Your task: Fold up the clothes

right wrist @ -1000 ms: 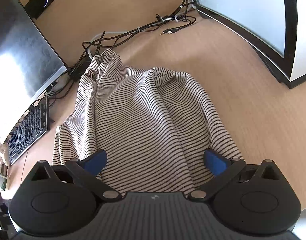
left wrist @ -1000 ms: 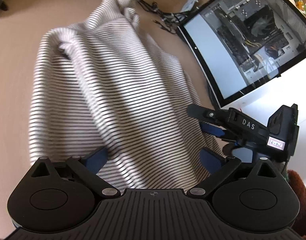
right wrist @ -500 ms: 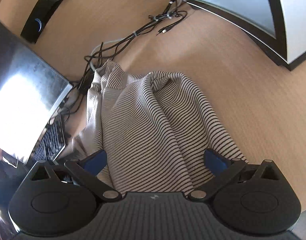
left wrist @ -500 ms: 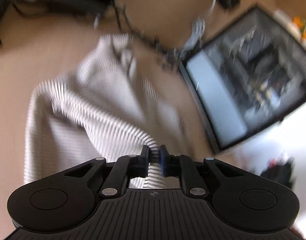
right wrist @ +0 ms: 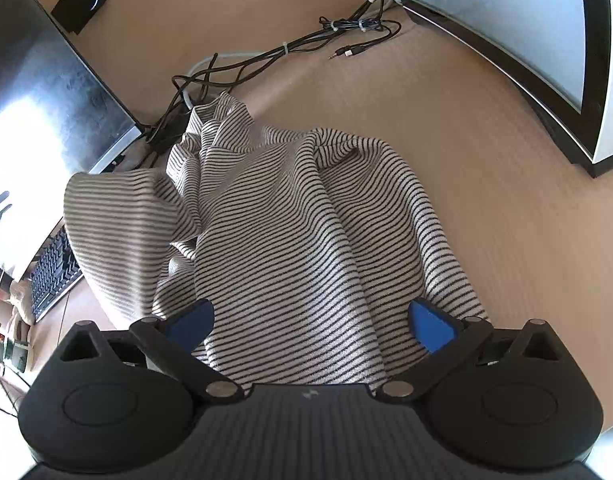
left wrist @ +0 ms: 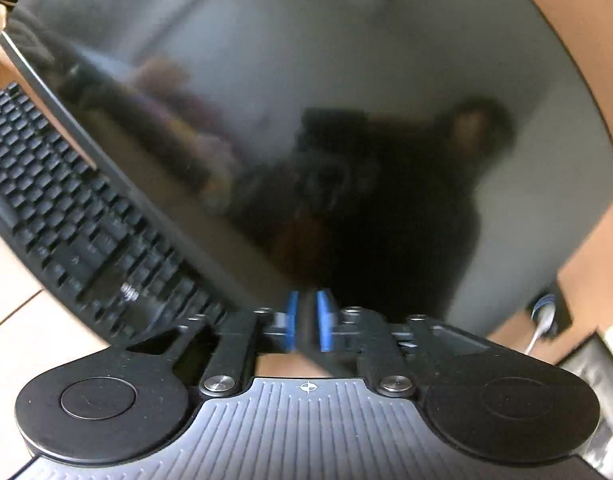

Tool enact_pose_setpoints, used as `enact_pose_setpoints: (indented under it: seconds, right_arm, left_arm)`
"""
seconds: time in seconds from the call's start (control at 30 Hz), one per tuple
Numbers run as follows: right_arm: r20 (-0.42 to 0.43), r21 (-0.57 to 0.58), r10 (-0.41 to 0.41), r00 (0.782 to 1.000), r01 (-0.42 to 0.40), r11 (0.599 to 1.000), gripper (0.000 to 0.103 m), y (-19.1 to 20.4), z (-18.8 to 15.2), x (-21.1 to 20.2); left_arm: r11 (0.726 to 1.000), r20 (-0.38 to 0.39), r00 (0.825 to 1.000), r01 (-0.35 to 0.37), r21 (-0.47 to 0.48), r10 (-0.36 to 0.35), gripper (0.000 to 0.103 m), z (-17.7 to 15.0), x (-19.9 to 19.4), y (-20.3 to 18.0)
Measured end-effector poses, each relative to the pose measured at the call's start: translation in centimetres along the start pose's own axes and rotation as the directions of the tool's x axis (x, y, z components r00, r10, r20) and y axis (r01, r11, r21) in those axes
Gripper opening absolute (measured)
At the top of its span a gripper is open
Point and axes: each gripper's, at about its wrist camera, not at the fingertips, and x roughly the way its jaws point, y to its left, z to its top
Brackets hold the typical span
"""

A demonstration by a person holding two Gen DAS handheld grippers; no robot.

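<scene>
Desk (right wrist: 486,160) holds striped shirt (right wrist: 306,240); right tongs (right wrist: 310,320) spread; left tongs (left wrist: 308,326) near-closed, facing monitor (left wrist: 306,100).

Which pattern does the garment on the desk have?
The garment has thin dark horizontal stripes on a white ground; the right wrist view shows it best.

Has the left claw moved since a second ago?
Yes. The left claw has swung left, away from the striped shirt: the PC case that sat on its right is gone, and it now faces the dark monitor and keyboard.
</scene>
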Motion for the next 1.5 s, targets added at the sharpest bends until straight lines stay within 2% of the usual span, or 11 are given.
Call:
enact_pose_setpoints:
  seconds: [0.13, 0.3, 0.47, 0.53, 0.6, 0.67, 0.8, 0.9, 1.13, 1.2, 1.5]
  right_arm:
    - [0.0, -0.016, -0.019, 1.0, 0.019, 1.0, 0.103, 0.3, -0.1, 0.2]
    - [0.003, -0.038, -0.026, 1.0, 0.026, 0.999, 0.103, 0.5, -0.3, 0.1]
    - [0.018, -0.022, -0.011, 1.0, 0.012, 1.0, 0.103, 0.1, -0.5, 0.0]
    - [0.019, -0.025, -0.008, 1.0, 0.009, 1.0, 0.103, 0.1, -0.5, -0.1]
    - [0.021, -0.028, -0.005, 1.0, 0.005, 1.0, 0.103, 0.1, -0.6, -0.1]
    - [0.022, -0.03, -0.002, 1.0, 0.002, 1.0, 0.103, 0.1, -0.6, -0.1]
    - [0.025, -0.036, 0.005, 1.0, -0.004, 0.999, 0.103, 0.1, -0.7, -0.2]
    - [0.037, -0.038, -0.013, 0.999, 0.015, 0.999, 0.103, 0.3, -0.9, -0.1]
    - [-0.044, -0.086, 0.062, 0.997, -0.066, 0.994, 0.103, 1.9, -0.4, 1.3]
    - [-0.054, -0.162, 0.0, 0.999, -0.009, 0.987, 0.103, 3.4, -0.7, 1.9]
    - [-0.004, -0.409, -0.226, 0.974, 0.205, 0.889, 0.103, 7.1, -3.2, 3.8]
  left_arm:
    - [0.992, -0.174, 0.98, 0.109, 0.06, -0.097, 0.069, -3.9, 1.5, -1.2]
    - [0.929, -0.364, 0.907, 0.302, 0.213, -0.211, 0.095, -10.4, 2.5, -5.5]
    - [0.834, -0.449, 0.883, 0.344, 0.431, -0.133, 0.095, -15.7, 4.4, -10.6]
    - [0.796, -0.448, 0.891, 0.318, 0.514, -0.067, 0.087, -17.5, 5.5, -12.1]
    - [0.75, -0.439, 0.898, 0.291, 0.594, 0.0, 0.02, -18.8, 6.2, -12.8]
    - [0.74, -0.401, 0.916, 0.251, 0.624, 0.026, 0.014, -18.3, 6.1, -12.4]
    - [0.84, -0.136, 0.988, 0.018, 0.543, 0.067, 0.01, -10.0, 4.9, -10.1]
    - [0.908, 0.011, 0.982, -0.178, 0.379, 0.188, 0.008, -3.2, 4.8, -5.6]
    - [0.936, -0.122, 0.956, -0.225, 0.271, 0.265, 0.025, -2.5, 6.1, 1.1]
    - [0.957, -0.18, 0.957, -0.186, 0.223, 0.228, 0.059, -3.3, 5.8, 1.9]
    - [0.968, -0.174, 0.956, -0.217, 0.128, 0.237, 0.08, -3.6, -0.8, 5.3]
